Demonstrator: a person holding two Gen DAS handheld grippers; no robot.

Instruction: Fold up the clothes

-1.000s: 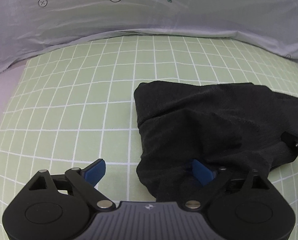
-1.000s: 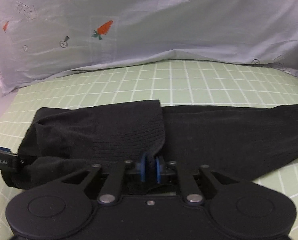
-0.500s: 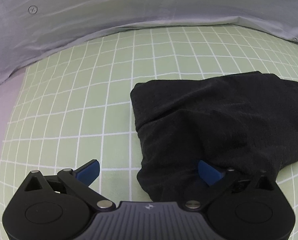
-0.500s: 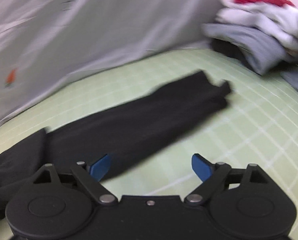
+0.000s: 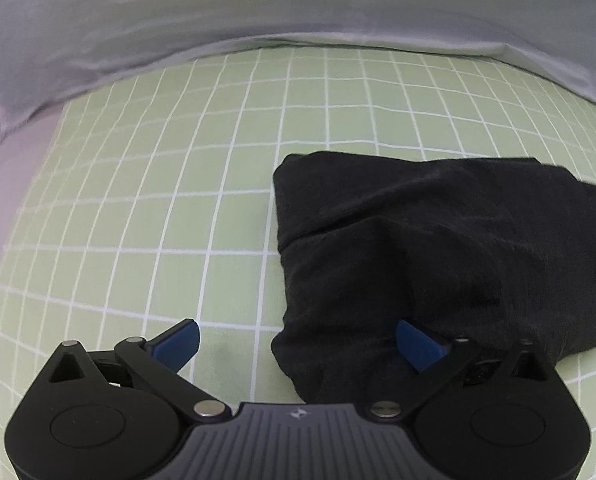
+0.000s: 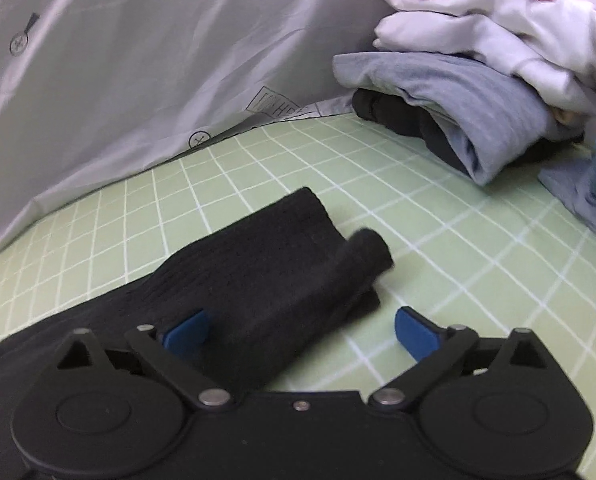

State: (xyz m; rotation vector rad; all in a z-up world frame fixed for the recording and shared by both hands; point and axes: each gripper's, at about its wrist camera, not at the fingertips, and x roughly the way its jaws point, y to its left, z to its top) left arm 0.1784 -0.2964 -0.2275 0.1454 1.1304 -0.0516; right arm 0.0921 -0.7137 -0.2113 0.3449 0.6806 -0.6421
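Note:
A black garment [image 5: 438,240] lies partly folded on the green checked sheet [image 5: 178,200]. My left gripper [image 5: 298,344] is open at its near left corner, with the right finger over the cloth and the left finger over bare sheet. In the right wrist view the garment's narrow ribbed end [image 6: 274,276] lies stretched out, its tip curled over. My right gripper [image 6: 302,330] is open and low over that end, holding nothing.
A pile of folded clothes [image 6: 478,92], white, red, grey-blue and dark, sits at the far right. A blue cloth [image 6: 594,192] lies beside it. A pale grey printed sheet [image 6: 138,60] rises along the back edge.
My right gripper let go of the folded black cloth, opened and swung right to the garment's narrow end. My left gripper stayed open and drew back slightly.

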